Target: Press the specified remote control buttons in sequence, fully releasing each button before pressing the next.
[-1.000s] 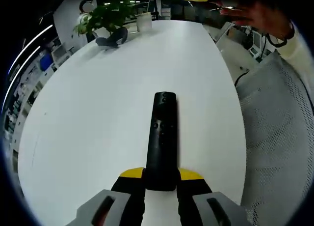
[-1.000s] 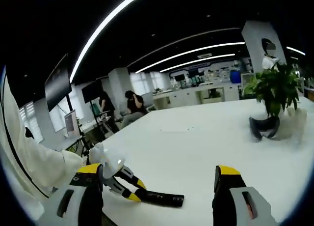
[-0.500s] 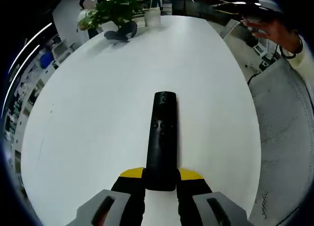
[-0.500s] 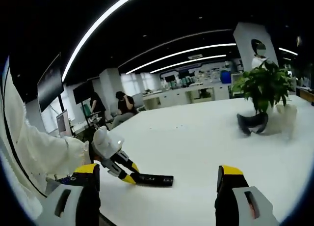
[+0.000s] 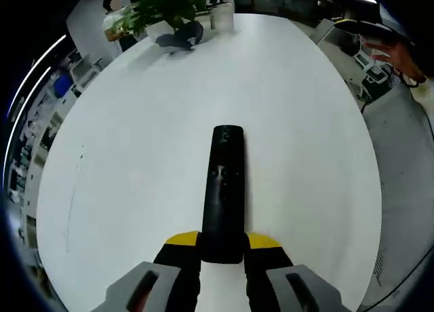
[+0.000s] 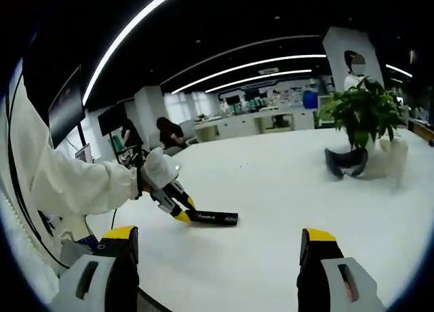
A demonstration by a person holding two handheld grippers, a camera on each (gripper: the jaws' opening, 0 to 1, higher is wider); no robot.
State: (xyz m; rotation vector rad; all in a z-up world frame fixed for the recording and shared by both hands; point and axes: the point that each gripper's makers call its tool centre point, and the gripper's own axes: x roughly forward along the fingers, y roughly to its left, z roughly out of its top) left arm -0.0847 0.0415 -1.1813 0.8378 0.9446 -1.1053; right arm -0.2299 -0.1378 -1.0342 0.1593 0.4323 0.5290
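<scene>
The left gripper (image 5: 222, 252) is clamped on the near end of the black remote (image 5: 223, 190), held out over the white table (image 5: 135, 156); it looks light, stiff and smooth, best held by that bare end. The right gripper (image 6: 217, 258) hangs with jaws wide apart.

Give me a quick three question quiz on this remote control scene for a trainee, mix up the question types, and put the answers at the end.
1. True or false: the left claw grips the near end of the long black remote control.
2. Multiple choice: in the right gripper view, how do the right claw's yellow-tipped jaws stand? A) clamped on the remote control B) wide apart with nothing between them C) closed on a leaf
3. Short answer: what stands at the far edge of the white oval table, beside the dark headset-like object?

Key
1. True.
2. B.
3. A green leafy potted plant in a white pot.
</scene>
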